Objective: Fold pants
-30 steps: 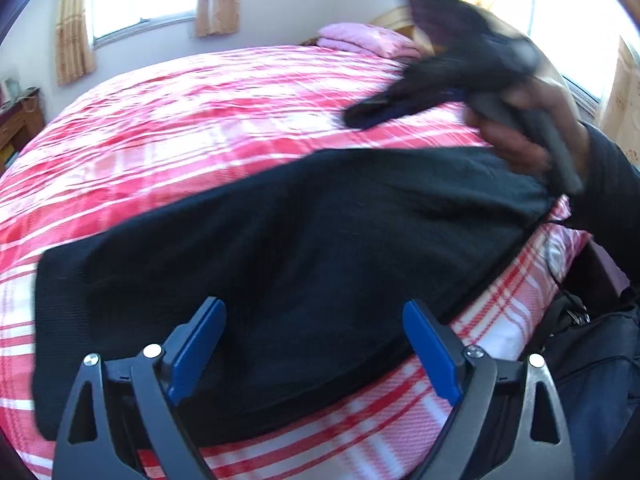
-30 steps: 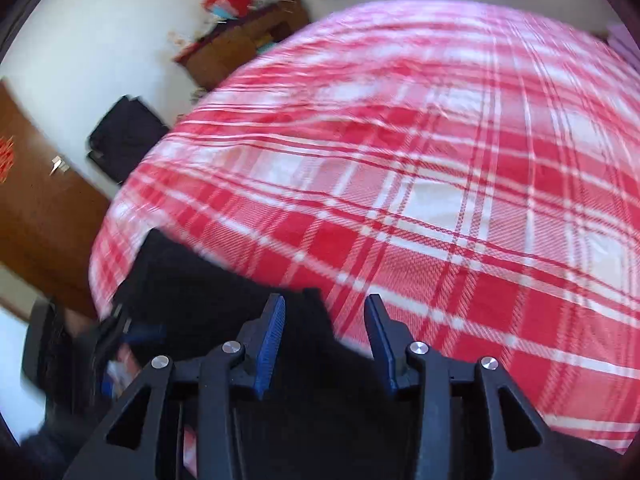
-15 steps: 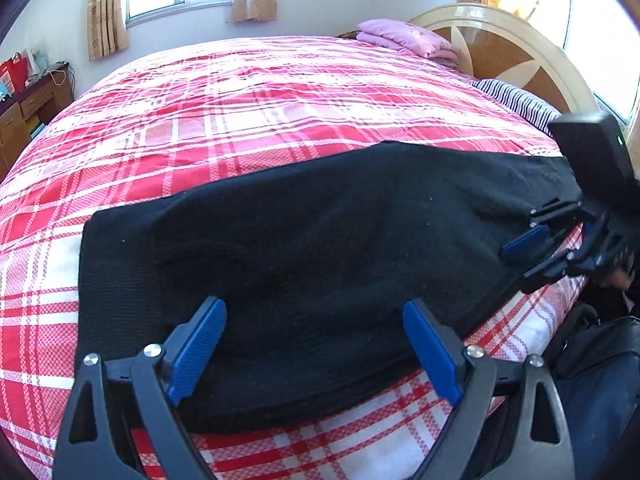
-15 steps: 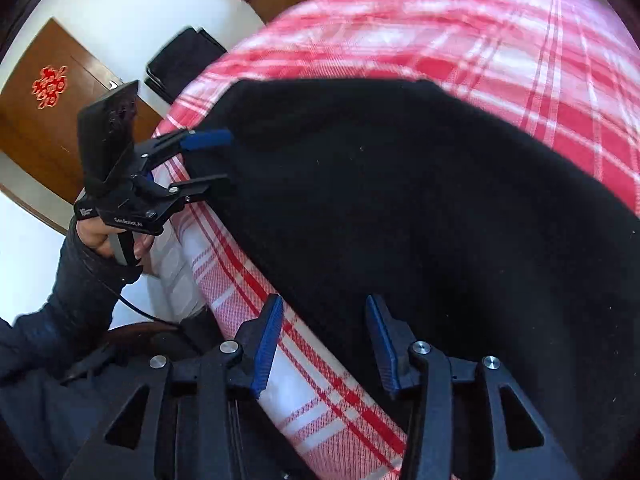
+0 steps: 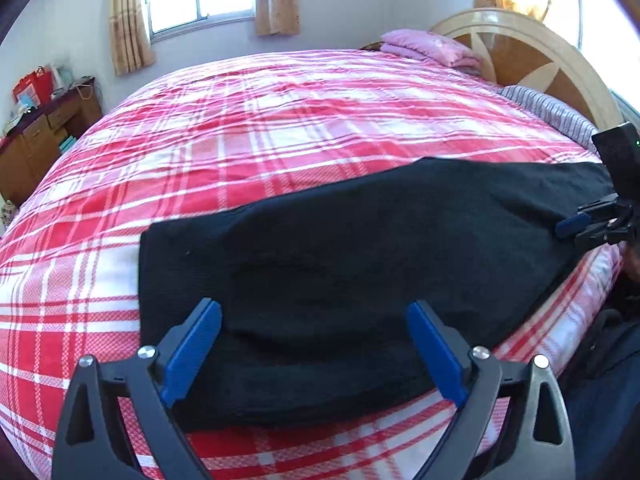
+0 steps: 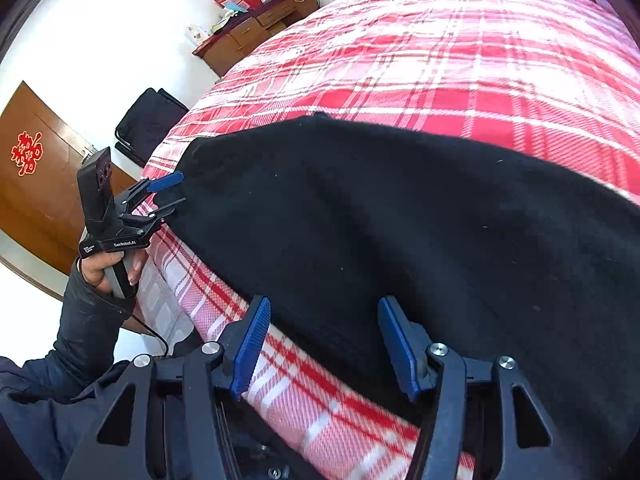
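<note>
Black pants [image 5: 360, 256] lie flat in a long band along the near edge of the bed [image 5: 260, 128], which has a red plaid cover. My left gripper [image 5: 312, 312] hovers just above their near edge at one end, open, blue pads wide apart and nothing pinched. The right wrist view shows this left gripper [image 6: 170, 192] at the pants' [image 6: 400, 220] far-left end. My right gripper [image 6: 322, 308] hangs over the near edge at the other end; its jaws are opening, with fabric below them but not pressed. From the left wrist view, the right gripper [image 5: 576, 234] sits at the frame's right edge.
Folded pink bedding [image 5: 432, 48] and a striped pillow [image 5: 548, 108] lie by the wooden headboard [image 5: 532, 56]. A wooden desk [image 6: 256, 28] with clutter stands by the far wall, and a black chair [image 6: 148, 120] and a brown door [image 6: 36, 184] are beyond the bed's foot. A person's dark sleeve [image 6: 84, 320] is at the bedside.
My right gripper swung from above the bed down to the pants' near edge, and its jaws widened. The left gripper shifted slightly and stayed open. The pants lie still.
</note>
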`<action>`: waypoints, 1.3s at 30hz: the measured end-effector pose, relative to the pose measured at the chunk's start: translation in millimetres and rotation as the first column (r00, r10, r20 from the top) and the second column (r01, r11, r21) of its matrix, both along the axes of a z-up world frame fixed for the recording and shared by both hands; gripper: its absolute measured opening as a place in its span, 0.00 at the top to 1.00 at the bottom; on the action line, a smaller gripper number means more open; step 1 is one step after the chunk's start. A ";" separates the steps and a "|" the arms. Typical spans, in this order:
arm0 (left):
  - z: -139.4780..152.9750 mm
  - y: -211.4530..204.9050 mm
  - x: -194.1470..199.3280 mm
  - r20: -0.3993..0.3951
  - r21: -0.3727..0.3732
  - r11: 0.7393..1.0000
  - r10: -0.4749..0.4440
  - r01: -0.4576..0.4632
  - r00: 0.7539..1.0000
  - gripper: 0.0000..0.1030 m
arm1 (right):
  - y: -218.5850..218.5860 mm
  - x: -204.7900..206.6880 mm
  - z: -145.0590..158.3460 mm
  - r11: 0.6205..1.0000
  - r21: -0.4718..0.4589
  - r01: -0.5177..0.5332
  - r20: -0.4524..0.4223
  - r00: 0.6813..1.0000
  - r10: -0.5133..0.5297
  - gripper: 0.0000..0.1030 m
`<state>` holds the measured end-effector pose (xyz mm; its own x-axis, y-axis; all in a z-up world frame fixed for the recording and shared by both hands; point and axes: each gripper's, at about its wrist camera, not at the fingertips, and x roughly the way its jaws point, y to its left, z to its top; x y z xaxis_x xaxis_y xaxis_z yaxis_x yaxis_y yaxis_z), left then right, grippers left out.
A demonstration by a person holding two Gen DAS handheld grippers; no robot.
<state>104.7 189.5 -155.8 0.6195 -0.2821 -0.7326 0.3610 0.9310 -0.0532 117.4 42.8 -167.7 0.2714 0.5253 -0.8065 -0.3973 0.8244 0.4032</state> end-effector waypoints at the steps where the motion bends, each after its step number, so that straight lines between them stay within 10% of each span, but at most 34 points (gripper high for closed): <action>1: 2.0 -0.9 -0.1 -0.004 -0.016 1.000 -0.003 0.003 1.000 0.06 | -3.7 -4.1 5.9 1.000 -0.004 0.002 0.032 0.999 -0.002 0.39; 8: 5.2 -1.2 6.1 -0.033 -0.054 0.995 0.078 -0.080 0.996 0.06 | -57.8 -15.8 25.8 0.975 -0.144 0.169 0.175 0.974 -0.143 0.32; 14: -5.4 -16.8 13.9 -0.070 0.024 0.992 0.128 -0.127 0.989 0.06 | -124.6 -5.6 9.1 0.902 -0.233 0.364 0.130 0.931 -0.342 0.25; 39: 19.1 -139.3 33.5 -0.043 0.035 0.999 0.003 -0.001 0.999 0.06 | -198.4 -40.5 50.8 0.840 -0.190 0.508 0.277 0.849 -0.451 0.25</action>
<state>138.2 50.2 -136.7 0.5875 -0.2543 -0.7682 0.3573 0.9333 -0.0357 76.9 -155.7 -116.9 0.6154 0.0752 -0.7846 0.0228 0.9933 0.1131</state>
